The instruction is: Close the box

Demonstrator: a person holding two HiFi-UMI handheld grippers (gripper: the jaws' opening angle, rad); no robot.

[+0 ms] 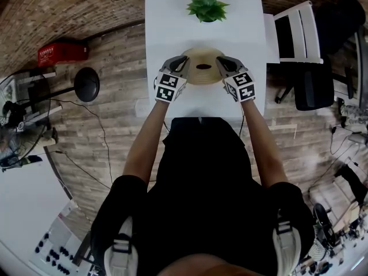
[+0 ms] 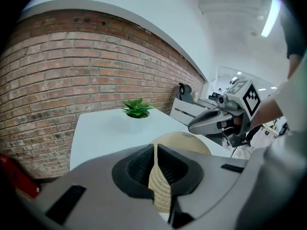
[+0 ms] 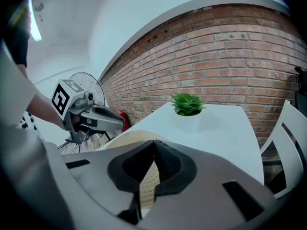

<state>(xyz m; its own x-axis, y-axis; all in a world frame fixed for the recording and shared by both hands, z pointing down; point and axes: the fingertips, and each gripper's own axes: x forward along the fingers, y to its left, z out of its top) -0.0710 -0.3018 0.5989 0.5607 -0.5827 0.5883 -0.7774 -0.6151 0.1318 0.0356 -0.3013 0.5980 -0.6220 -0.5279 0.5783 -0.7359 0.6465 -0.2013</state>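
Pinching one rim of the woven lid (image 1: 201, 55), our left hand-held gripper (image 2: 156, 155) has its jaws drawn narrow on the thin coiled edge. Our right hand-held gripper (image 3: 153, 164) clamps the opposite rim in the same tight way, so the lid is carried between the two. It sits over the near half of the white worktop (image 1: 172, 16), with the potted plant (image 1: 207, 6) well apart at the far end. We judge that we are in the carrying step, lid in hand and not yet seated. The box itself we cannot make out from the head view; it may lie hidden straight under the lid. The next move, as we read it, calls for keeping both grips even, centring the lid over the opening, lowering it flat and only then letting the jaws part.
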